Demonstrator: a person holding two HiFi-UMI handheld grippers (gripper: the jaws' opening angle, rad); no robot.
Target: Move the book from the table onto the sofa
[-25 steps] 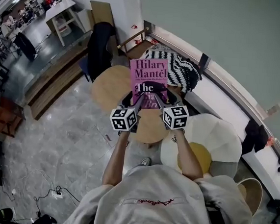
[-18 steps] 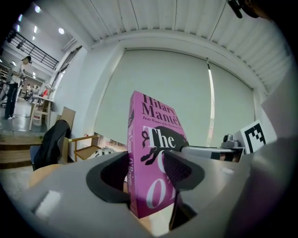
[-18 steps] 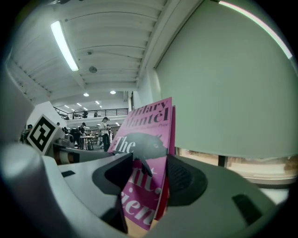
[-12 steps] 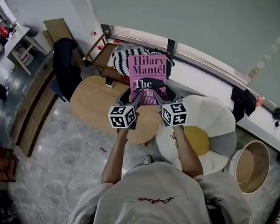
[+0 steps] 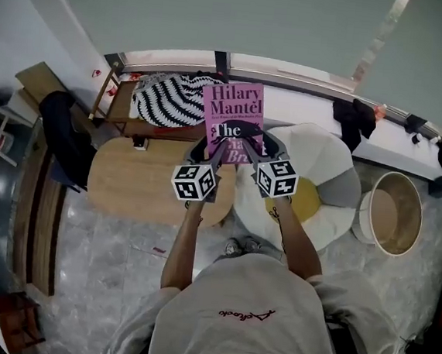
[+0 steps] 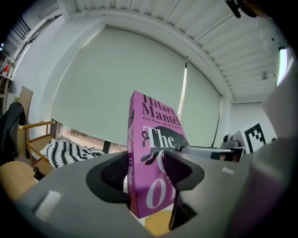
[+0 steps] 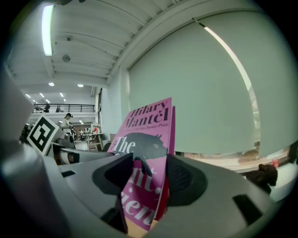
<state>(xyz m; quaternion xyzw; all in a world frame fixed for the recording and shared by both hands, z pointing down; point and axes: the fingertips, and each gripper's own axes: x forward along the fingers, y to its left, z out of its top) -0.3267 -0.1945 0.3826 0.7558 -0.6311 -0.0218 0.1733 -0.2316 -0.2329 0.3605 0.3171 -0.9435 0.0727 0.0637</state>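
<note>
At the far left of your head view, a dark jacket [image 5: 60, 135] hangs over a chair. Beside it stands the round wooden table [image 5: 131, 181]. Behind the table, a black-and-white striped cushion [image 5: 168, 99] lies on a wooden seat by the window.

Your left gripper [image 5: 215, 145] rises over the table's right end. In the left gripper view, your left gripper [image 6: 146, 173] is clamped on the pink book [image 6: 156, 139] at the spine edge, one pad on each cover. You hold the book [image 5: 233, 115] upright in the air with its front cover facing you. In the head view it shows over the gap between the table's edge and the sofa [image 5: 339, 164], with its top against the window sill.

Your right gripper [image 5: 252, 147] grips the lower right part of the book. In the right gripper view, your right gripper [image 7: 149, 175] is closed on the book [image 7: 144, 123] at the open page edge.

Right of your hands sits the white, petal-shaped sofa with a yellow cushion [image 5: 306, 198] at its centre. A dark cloth [image 5: 354, 115] lies on the sill behind it. Further right, a round tub [image 5: 392, 212] stands on the floor.
</note>
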